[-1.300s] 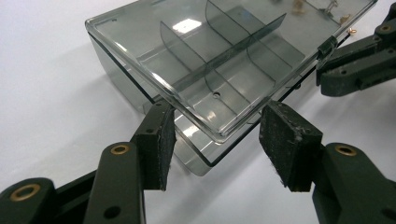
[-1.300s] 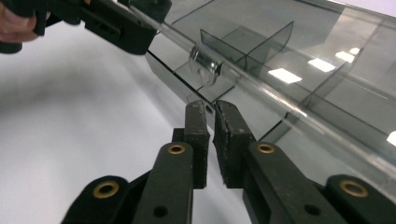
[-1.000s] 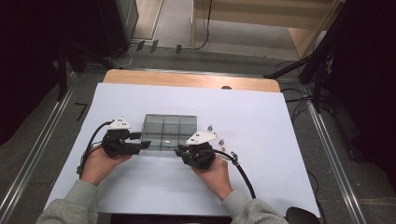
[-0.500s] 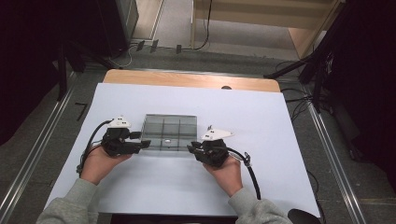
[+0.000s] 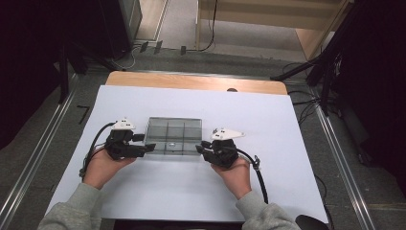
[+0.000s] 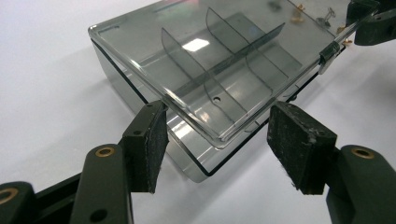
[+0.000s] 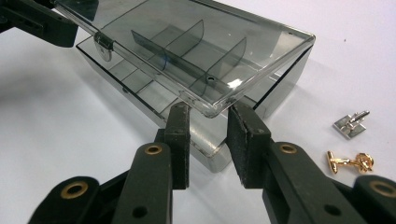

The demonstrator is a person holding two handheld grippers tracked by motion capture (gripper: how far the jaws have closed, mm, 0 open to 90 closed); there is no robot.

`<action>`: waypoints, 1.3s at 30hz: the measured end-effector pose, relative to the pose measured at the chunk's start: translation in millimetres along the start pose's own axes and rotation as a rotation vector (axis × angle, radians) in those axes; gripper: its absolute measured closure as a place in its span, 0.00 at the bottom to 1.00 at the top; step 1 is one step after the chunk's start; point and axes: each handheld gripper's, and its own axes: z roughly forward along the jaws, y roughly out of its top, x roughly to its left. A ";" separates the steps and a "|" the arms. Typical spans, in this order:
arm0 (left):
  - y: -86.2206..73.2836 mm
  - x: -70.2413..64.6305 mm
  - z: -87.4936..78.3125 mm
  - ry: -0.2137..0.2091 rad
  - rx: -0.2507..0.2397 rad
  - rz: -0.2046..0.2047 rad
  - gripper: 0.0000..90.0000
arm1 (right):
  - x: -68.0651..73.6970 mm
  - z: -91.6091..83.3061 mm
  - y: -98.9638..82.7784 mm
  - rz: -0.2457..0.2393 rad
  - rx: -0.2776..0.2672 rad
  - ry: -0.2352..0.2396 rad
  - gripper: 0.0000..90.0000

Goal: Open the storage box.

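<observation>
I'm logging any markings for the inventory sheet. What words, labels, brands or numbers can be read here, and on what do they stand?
None: no legible text stands on anything.
The smoky clear box with dividers bears no print or label.
The gold cufflink and silver cufflink show no readable engraving; they are too small to tell.
The white table cover is plain.
</observation>
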 end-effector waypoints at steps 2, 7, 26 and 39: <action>0.5 0.4 -0.3 0.001 -0.007 -0.001 0.43 | -0.1 -0.3 1.1 -0.002 -0.003 0.001 0.78; 2.5 1.1 -1.2 -0.005 -0.024 -0.021 0.43 | -1.9 -3.3 4.8 0.013 -0.016 0.005 0.77; 12.0 3.7 -2.7 0.030 -0.049 -0.034 0.38 | -5.5 -6.1 20.8 -0.006 -0.013 -0.029 0.70; 24.2 6.2 -2.3 0.045 -0.070 -0.023 0.37 | -8.5 -7.6 34.8 -0.063 -0.032 -0.037 0.69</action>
